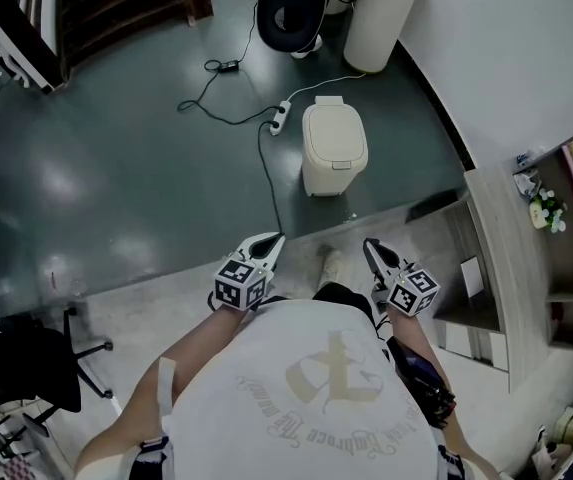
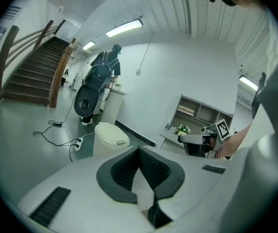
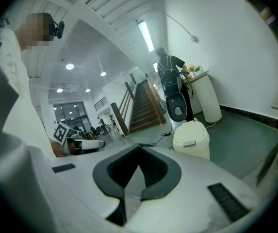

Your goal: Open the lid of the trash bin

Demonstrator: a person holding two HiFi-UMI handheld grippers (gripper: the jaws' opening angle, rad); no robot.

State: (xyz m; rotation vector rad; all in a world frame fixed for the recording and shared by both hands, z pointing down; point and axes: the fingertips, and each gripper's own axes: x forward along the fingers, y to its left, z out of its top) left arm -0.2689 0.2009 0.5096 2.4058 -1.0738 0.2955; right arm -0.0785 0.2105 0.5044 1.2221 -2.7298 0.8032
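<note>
Trash bin (image 1: 332, 176) lid (image 1: 333, 131) down; likely light, stiff; lift by front lip (image 1: 339, 165). Left gripper (image 1: 271, 243), right gripper (image 1: 374, 252) jaws closed, empty.

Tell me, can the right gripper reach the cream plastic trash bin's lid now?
Probably not yet: the right gripper is near the person's body, and the cream plastic trash bin stands apart ahead. Only floor lies between.
</note>
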